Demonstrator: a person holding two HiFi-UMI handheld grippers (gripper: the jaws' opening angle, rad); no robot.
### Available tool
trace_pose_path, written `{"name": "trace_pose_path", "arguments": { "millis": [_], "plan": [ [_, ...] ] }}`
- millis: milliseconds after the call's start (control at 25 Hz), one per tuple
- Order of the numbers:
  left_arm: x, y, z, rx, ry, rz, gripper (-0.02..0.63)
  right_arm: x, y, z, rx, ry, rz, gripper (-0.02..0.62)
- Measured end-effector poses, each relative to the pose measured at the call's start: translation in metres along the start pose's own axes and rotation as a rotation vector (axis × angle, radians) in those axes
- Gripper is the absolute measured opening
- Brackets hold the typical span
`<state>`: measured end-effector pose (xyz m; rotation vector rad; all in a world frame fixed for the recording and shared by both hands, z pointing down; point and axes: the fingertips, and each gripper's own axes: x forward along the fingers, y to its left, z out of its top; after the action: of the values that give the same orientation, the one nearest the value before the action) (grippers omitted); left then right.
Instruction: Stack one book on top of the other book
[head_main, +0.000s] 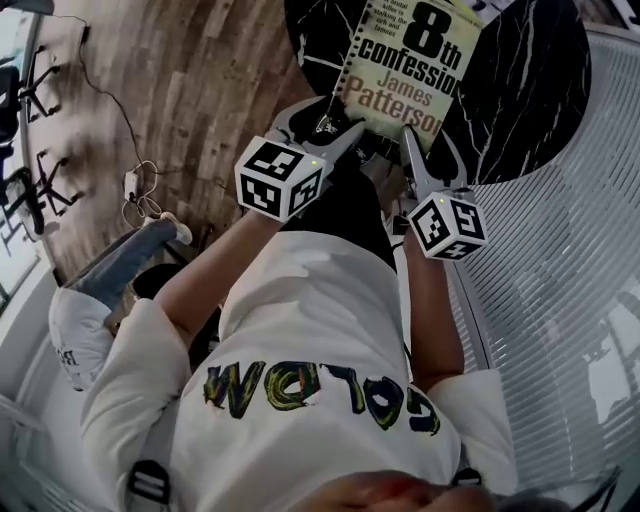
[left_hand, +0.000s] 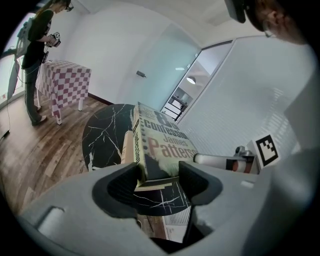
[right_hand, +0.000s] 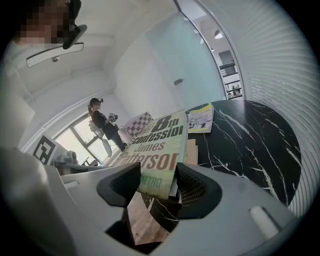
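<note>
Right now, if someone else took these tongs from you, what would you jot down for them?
Left tongs: clamped on the near left corner of the Patterson book.
Right tongs: clamped on its near right corner.
The book's near end looks raised off the black table.
Other book: lies flat farther back on the table, with nothing on it.
Done: first book gripped.
Left: carry it over and lay it on the other book.
</note>
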<state>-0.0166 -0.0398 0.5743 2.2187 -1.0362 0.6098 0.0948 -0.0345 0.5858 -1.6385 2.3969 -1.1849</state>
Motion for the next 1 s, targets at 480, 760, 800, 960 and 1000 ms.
{"name": "trace_pose_path", "arguments": {
  "millis": [480,760,800,960,1000],
  "plan": [
    [0.007,0.005,0.002,0.019,0.054,0.039,0.256,0.007,-0.006,-0.004,0.051,0.053,-0.003,0.230],
    [0.017,0.014,-0.006,0.045,0.077,0.041,0.255,0.017,-0.012,-0.015,0.051,0.078,-0.019,0.232],
    [0.018,0.015,-0.007,0.045,0.081,0.041,0.255,0.018,-0.013,-0.016,0.049,0.082,-0.022,0.232],
    [0.024,0.019,-0.010,0.041,0.091,0.051,0.255,0.023,-0.017,-0.021,0.046,0.100,-0.024,0.230],
    [0.025,0.020,-0.011,0.040,0.093,0.054,0.255,0.023,-0.017,-0.022,0.046,0.104,-0.024,0.230]
  ]
}}
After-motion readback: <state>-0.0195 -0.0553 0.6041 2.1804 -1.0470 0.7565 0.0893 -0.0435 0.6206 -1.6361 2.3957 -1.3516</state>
